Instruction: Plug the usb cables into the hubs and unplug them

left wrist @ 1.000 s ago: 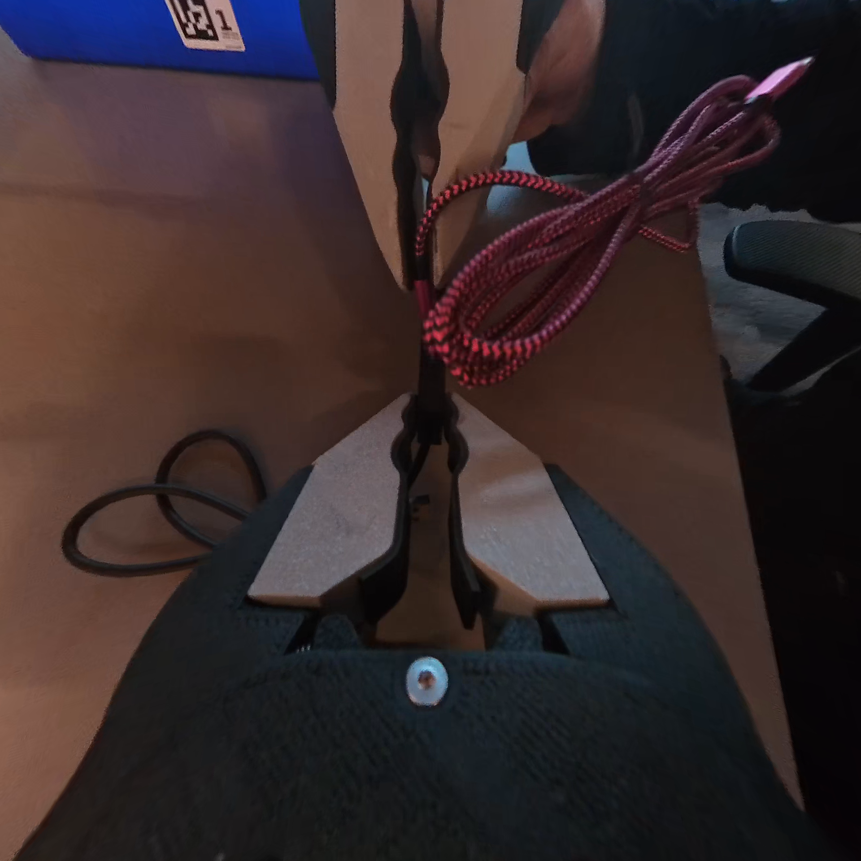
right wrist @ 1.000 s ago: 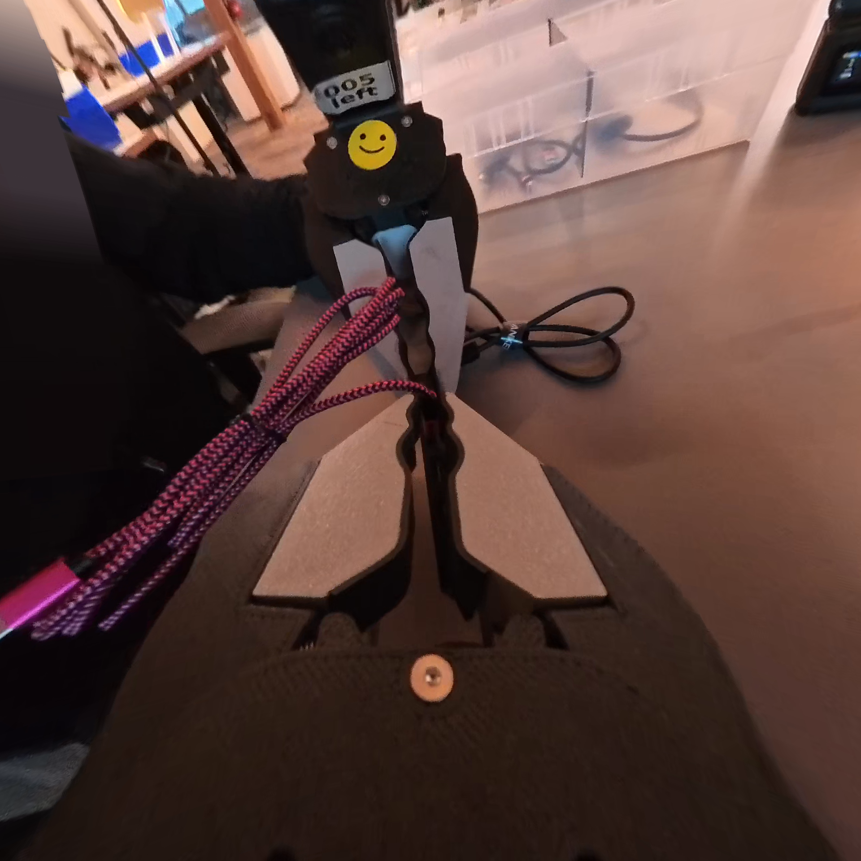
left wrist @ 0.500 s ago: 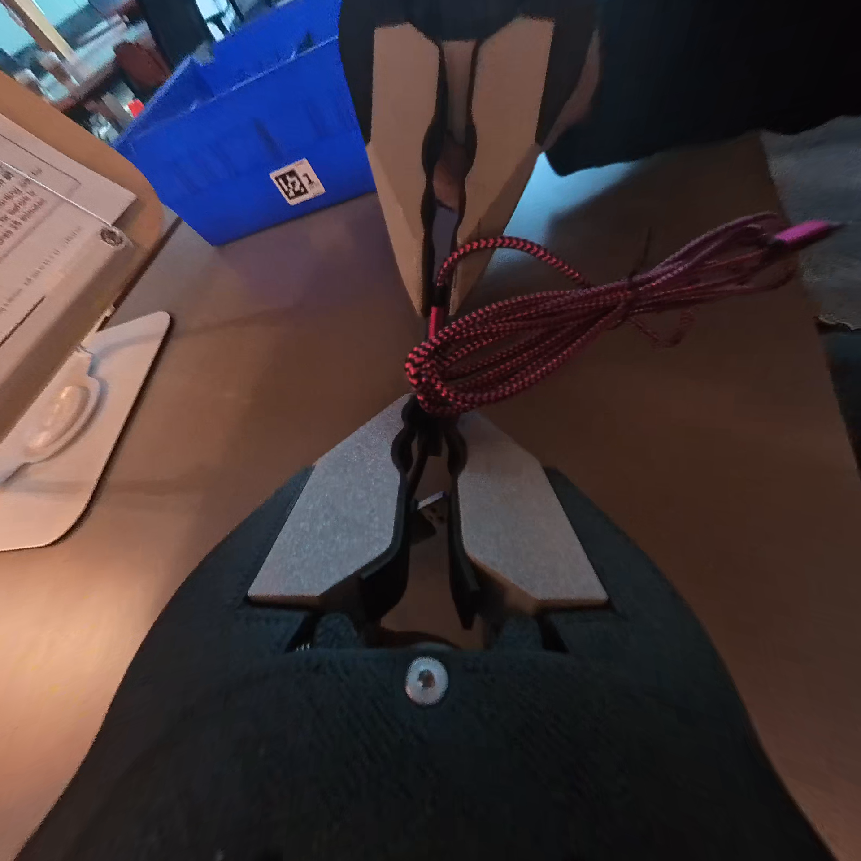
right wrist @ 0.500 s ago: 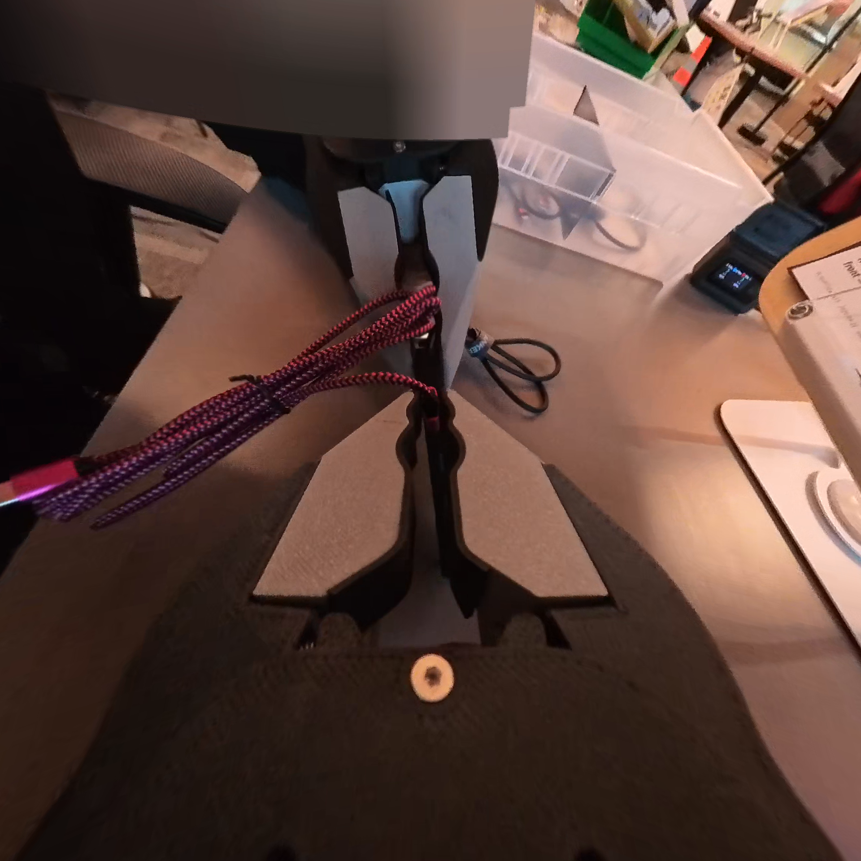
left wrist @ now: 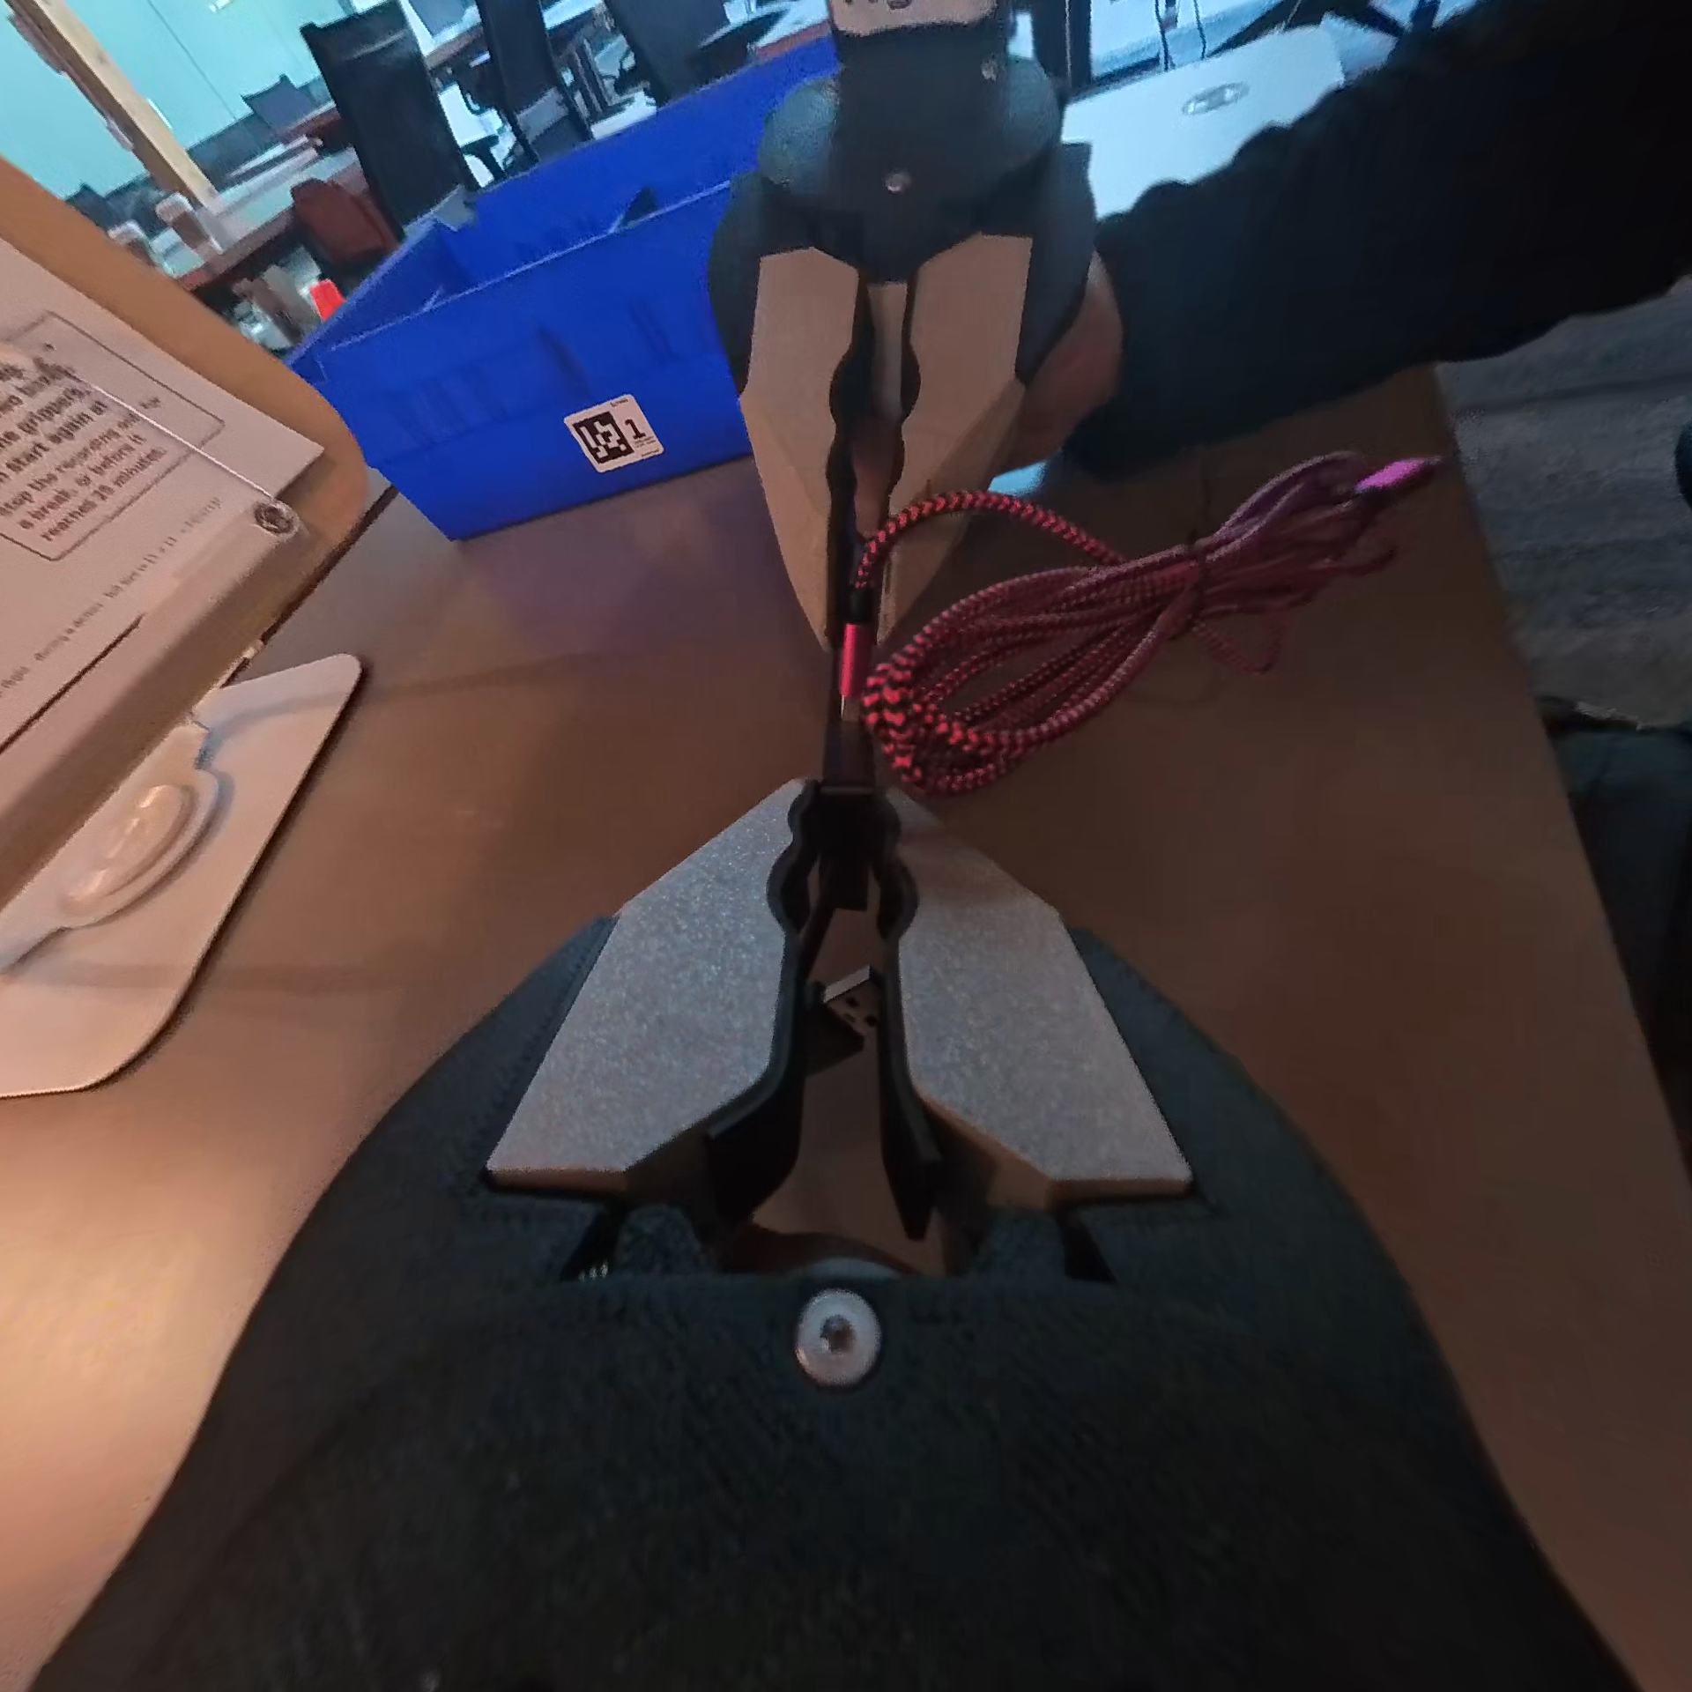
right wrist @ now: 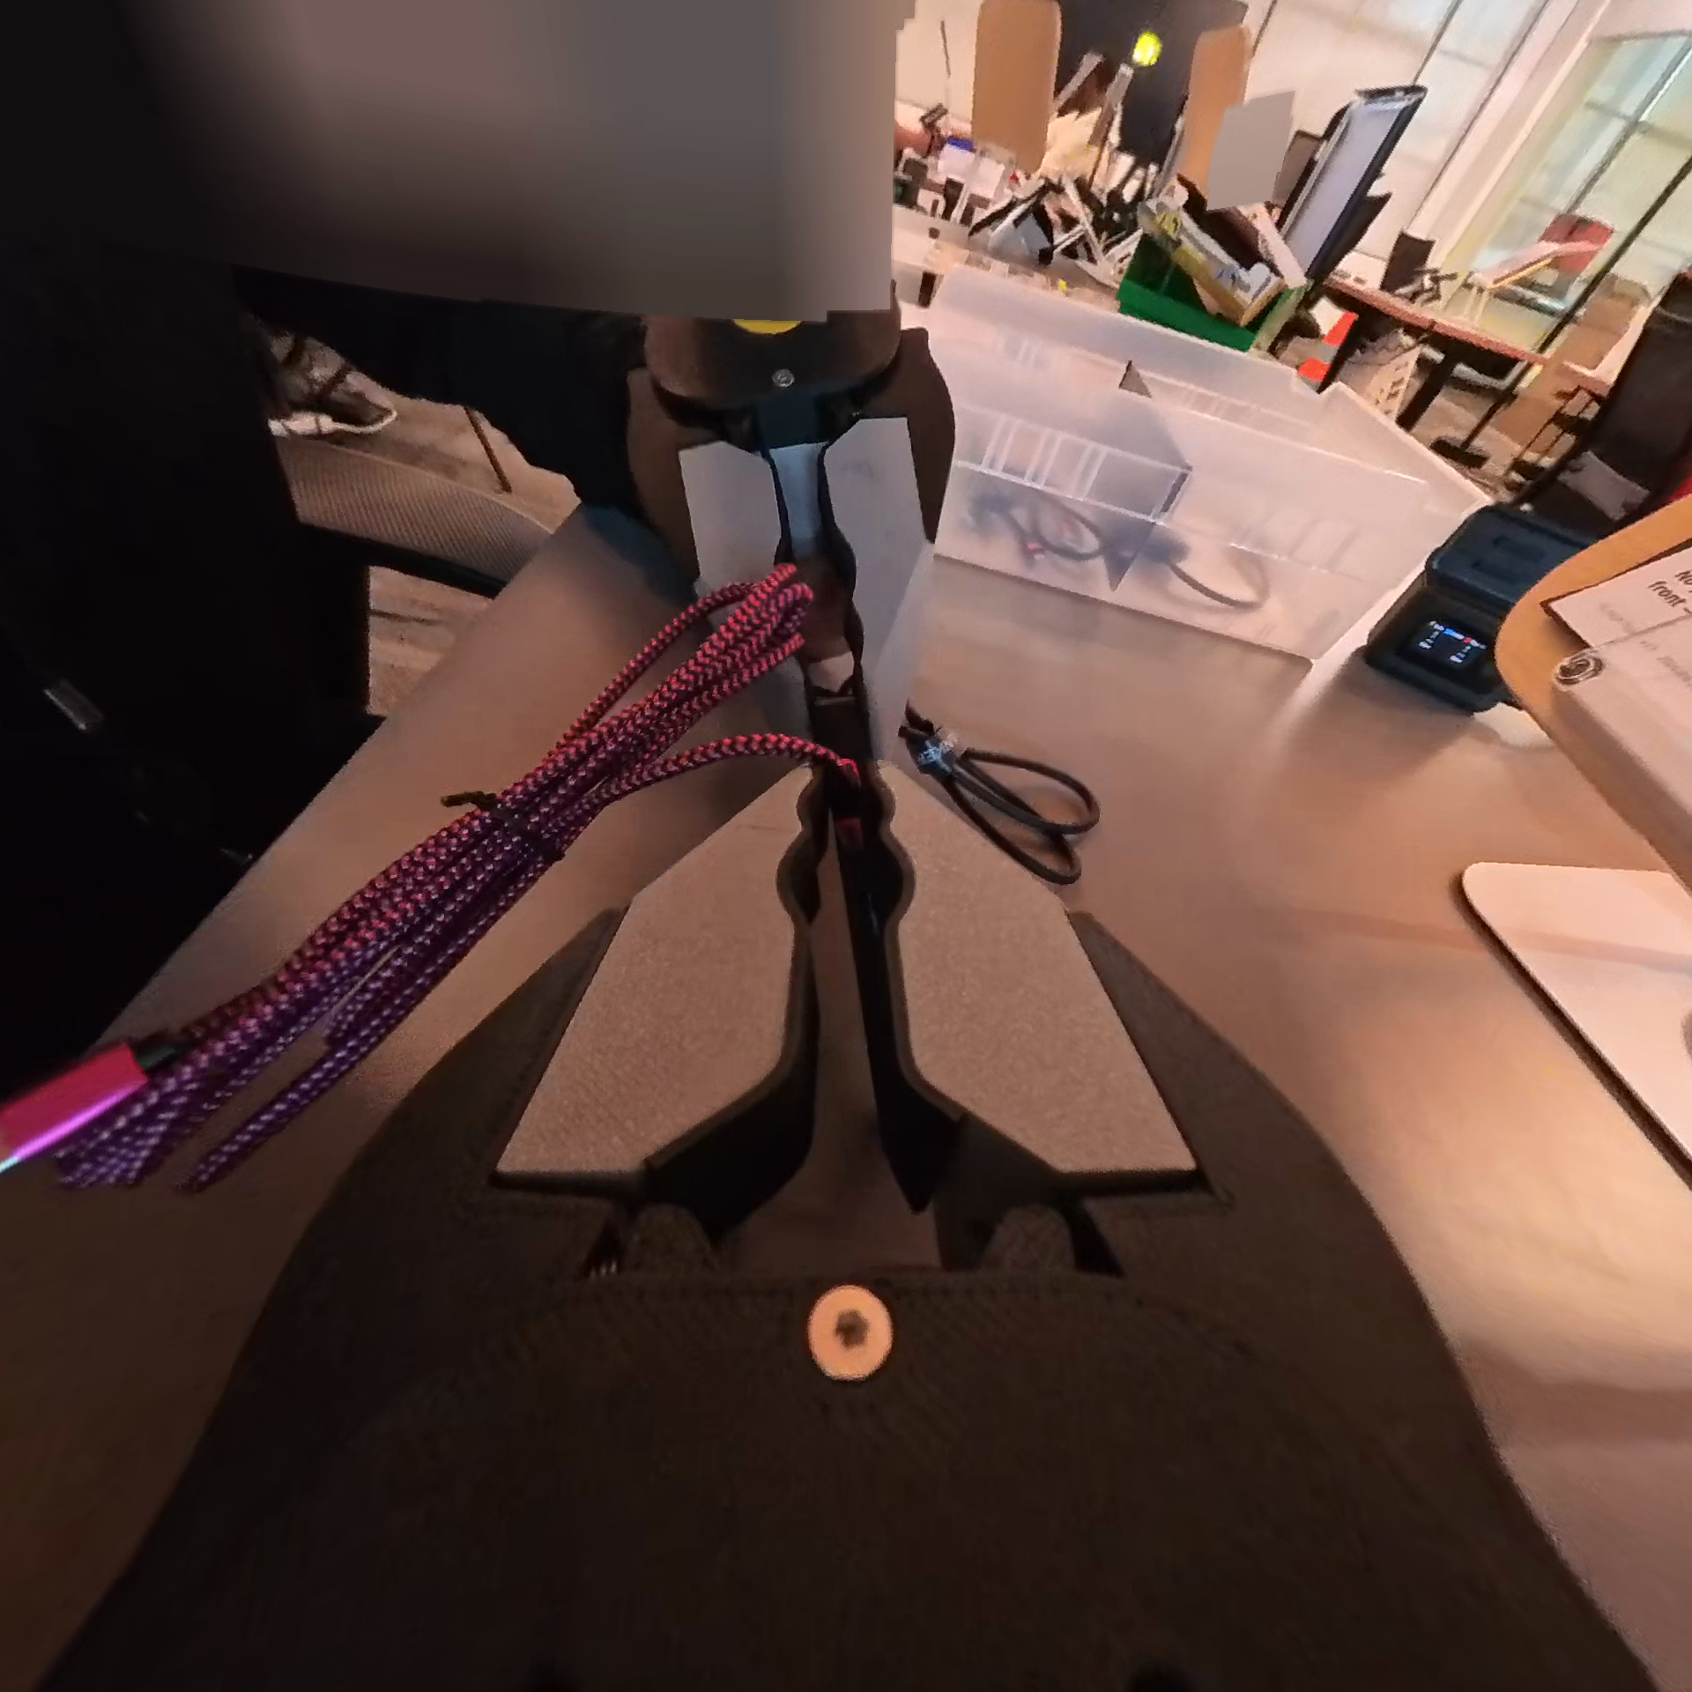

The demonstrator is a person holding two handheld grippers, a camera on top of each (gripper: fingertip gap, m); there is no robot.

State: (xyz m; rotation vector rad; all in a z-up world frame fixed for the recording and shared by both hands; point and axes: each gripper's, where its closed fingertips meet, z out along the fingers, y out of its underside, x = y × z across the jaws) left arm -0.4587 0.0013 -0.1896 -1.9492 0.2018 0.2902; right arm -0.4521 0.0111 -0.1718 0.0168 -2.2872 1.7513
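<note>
My left gripper (left wrist: 842,810) is shut on a thin black hub (left wrist: 842,760) and holds it above the brown table (left wrist: 1190,916). The hub's own plug (left wrist: 847,1003) shows behind the pads. My right gripper (right wrist: 847,797) faces it and is shut on the red plug (right wrist: 847,824) of a red-black braided cable (right wrist: 549,824). In the left wrist view the red plug (left wrist: 856,641) meets the hub's end, with a short bit of metal tip showing. The bundled cable (left wrist: 1053,641) hangs to one side and ends in a pink plug (left wrist: 1392,476). The hub (right wrist: 838,723) also shows in the right wrist view.
A blue bin (left wrist: 549,302) and a clear plastic bin (right wrist: 1144,476) stand at the table's far sides. A coiled black cable (right wrist: 1007,806) lies on the table. There are also a black device with a small screen (right wrist: 1456,623), a board with a paper sheet (left wrist: 110,439) and its white base (left wrist: 137,870).
Both grippers have swung round and tilted up together, so more of the room shows behind them. Each keeps its grip. The cable bundle has swayed, and a bit of the plug's metal tip now shows.
</note>
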